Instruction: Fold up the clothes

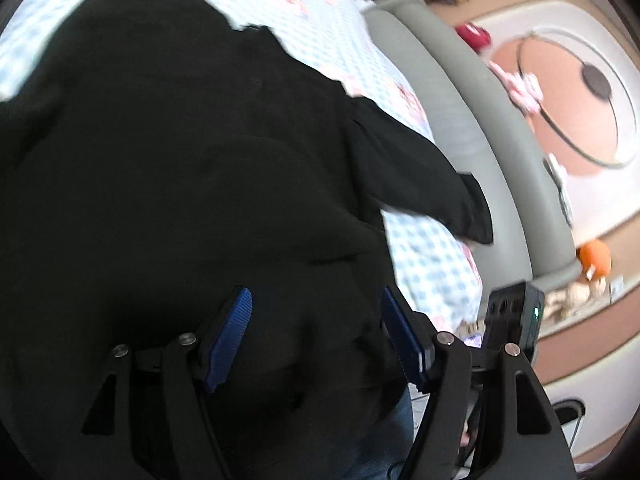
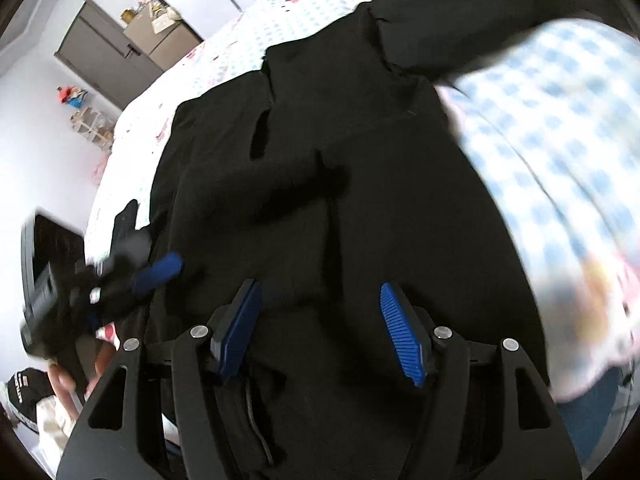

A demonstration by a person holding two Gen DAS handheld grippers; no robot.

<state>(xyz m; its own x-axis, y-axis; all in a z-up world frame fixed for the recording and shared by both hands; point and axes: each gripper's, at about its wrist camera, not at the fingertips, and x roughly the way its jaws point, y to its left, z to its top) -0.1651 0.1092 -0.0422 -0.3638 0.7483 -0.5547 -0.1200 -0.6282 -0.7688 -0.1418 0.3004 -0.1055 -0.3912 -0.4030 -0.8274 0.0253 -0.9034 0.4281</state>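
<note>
Black garment spread on the bed, both hand-held grippers over its near edge with jaws apart.

The garment point(image 2: 360, 200) lies across the checked bedsheet point(image 2: 560, 160), partly rumpled, one sleeve point(image 1: 420, 184) reaching toward the grey bed rail point(image 1: 460, 128). The left hand-held gripper point(image 1: 316, 336) hangs above the near hem with its blue pads point(image 1: 232, 336) spread and no cloth pinched between them; in the right wrist view it shows at the garment's left side. The right hand-held gripper point(image 2: 320, 332) is likewise wide apart, holding nothing. Judgement: the two are set at opposite sides of the near edge, a placing that suits taking or letting go of that edge. The creases fit either a fold in progress or a garment just laid out; which, the views do not settle.
</note>
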